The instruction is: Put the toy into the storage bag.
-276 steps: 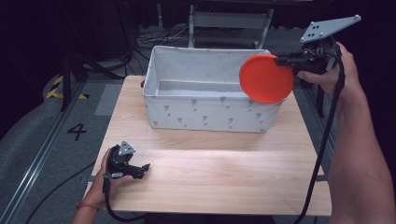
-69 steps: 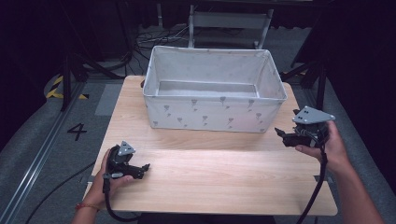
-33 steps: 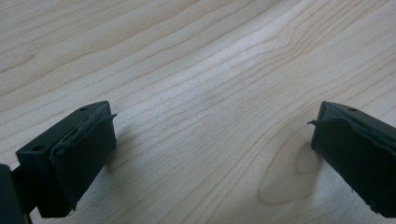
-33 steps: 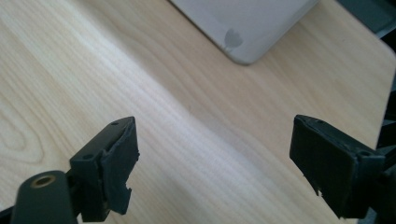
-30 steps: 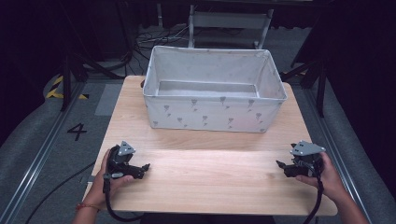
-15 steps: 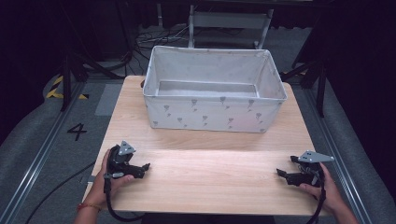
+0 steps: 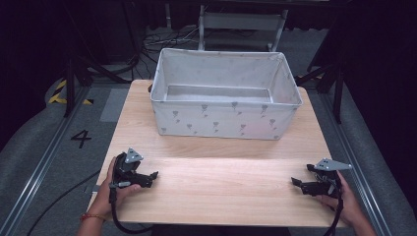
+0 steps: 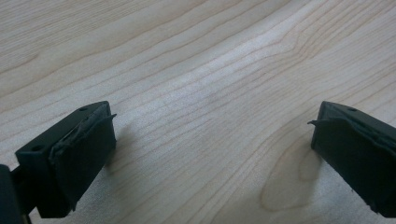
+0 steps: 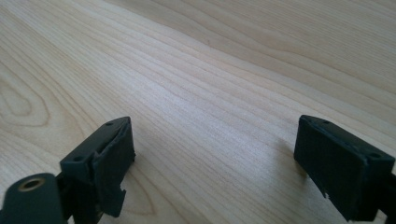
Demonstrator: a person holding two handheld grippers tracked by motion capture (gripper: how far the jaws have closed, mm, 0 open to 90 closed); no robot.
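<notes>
Bare wooden table (image 7: 221,182) between both grippers, fabric bin (image 7: 223,101) blocking the far half; near half passable

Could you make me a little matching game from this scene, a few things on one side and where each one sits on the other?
Things:
1. bin
2. left tongs
3. right tongs
4. number 4

Places:
A. on the floor, left of the table
B. at the table's far end
C. near edge, right corner
D. near edge, left corner

Pairs: 1-B, 2-D, 3-C, 4-A
</notes>
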